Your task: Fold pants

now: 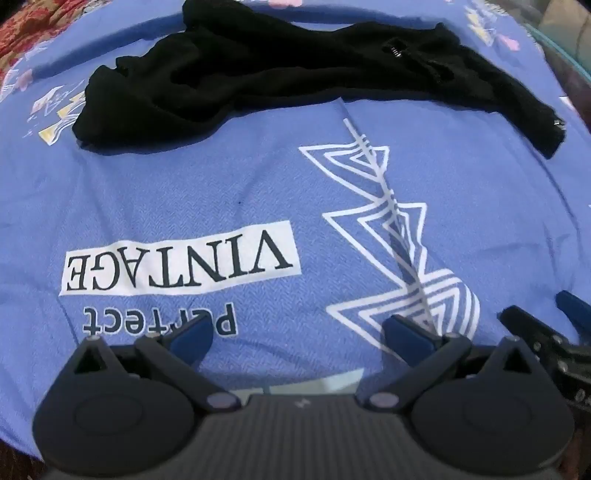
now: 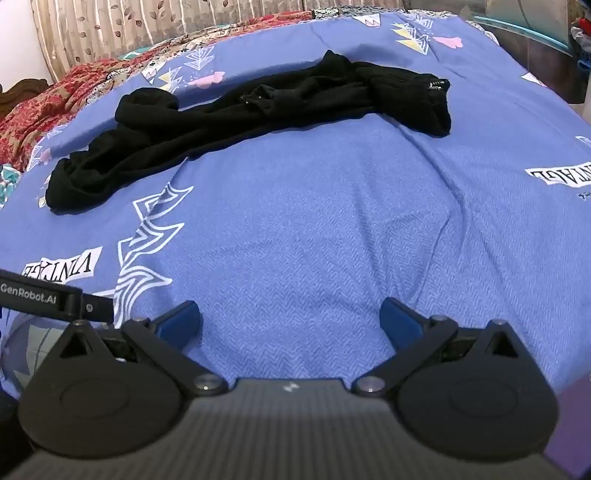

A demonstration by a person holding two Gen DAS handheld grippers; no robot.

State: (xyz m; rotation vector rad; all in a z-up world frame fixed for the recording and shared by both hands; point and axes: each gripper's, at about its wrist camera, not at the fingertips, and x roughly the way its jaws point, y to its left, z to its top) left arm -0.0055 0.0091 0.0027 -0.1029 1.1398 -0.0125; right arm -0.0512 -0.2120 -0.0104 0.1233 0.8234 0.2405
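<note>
Black pants (image 1: 295, 74) lie crumpled in a long strip across the far part of a blue printed bedsheet (image 1: 221, 192). The right wrist view shows the same pants (image 2: 229, 114) running from lower left to upper right, with a small metal fastener near the right end. My left gripper (image 1: 299, 332) hovers well short of the pants, jaws wide apart, nothing between them. My right gripper (image 2: 291, 321) is likewise open and empty over bare sheet (image 2: 314, 229). The right gripper's fingers (image 1: 546, 332) show at the right edge of the left wrist view.
The sheet carries white zigzag prints and a "VINTAGE" label (image 1: 181, 258). A red patterned blanket (image 2: 40, 107) is bunched at the far left of the bed, with a curtain (image 2: 147, 26) behind. A dark piece of furniture (image 2: 535, 48) stands beyond the bed's right edge.
</note>
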